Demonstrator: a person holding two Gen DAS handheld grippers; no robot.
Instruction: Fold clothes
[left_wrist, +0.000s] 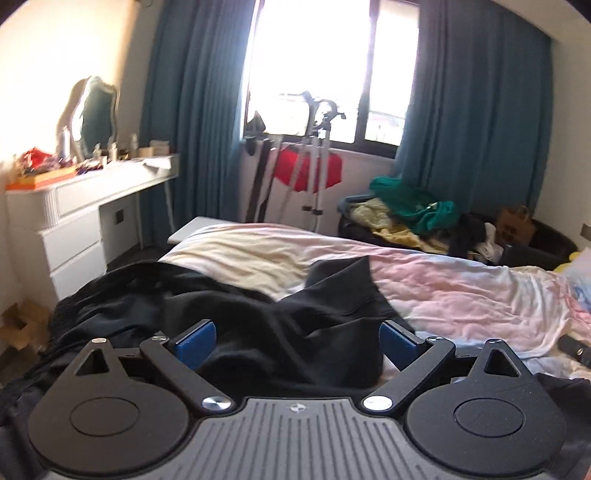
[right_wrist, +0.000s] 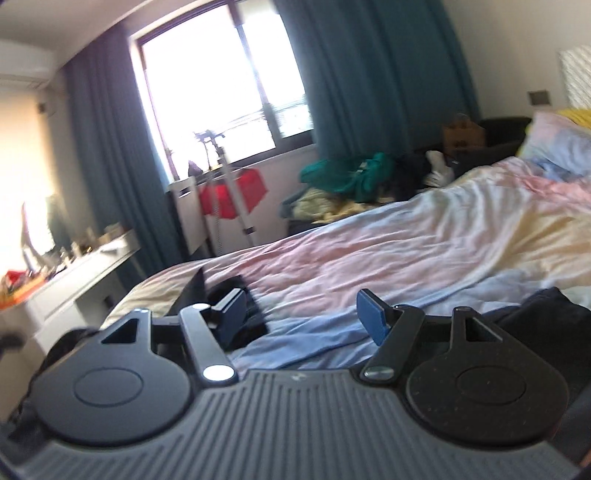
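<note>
Crumpled black fabric garment (left_wrist: 236, 314) lies on the pastel pink-and-cream quilted bed (left_wrist: 461, 288), spreading beneath and ahead of the left gripper (left_wrist: 297, 338), whose blue-padded fingers (left_wrist: 195, 341) stand released, wide apart, gripping nothing. Right gripper (right_wrist: 304, 314) fingers (right_wrist: 371, 314) are likewise released over bare quilt, with black cloth beside its left finger.

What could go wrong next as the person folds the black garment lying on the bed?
1. The black garment lies bunched and creased, so a grab may catch several layers at once.
2. Both the left gripper and right gripper are open and empty, and dark fabric hides edges, so a pinch could miss the hem.
</note>
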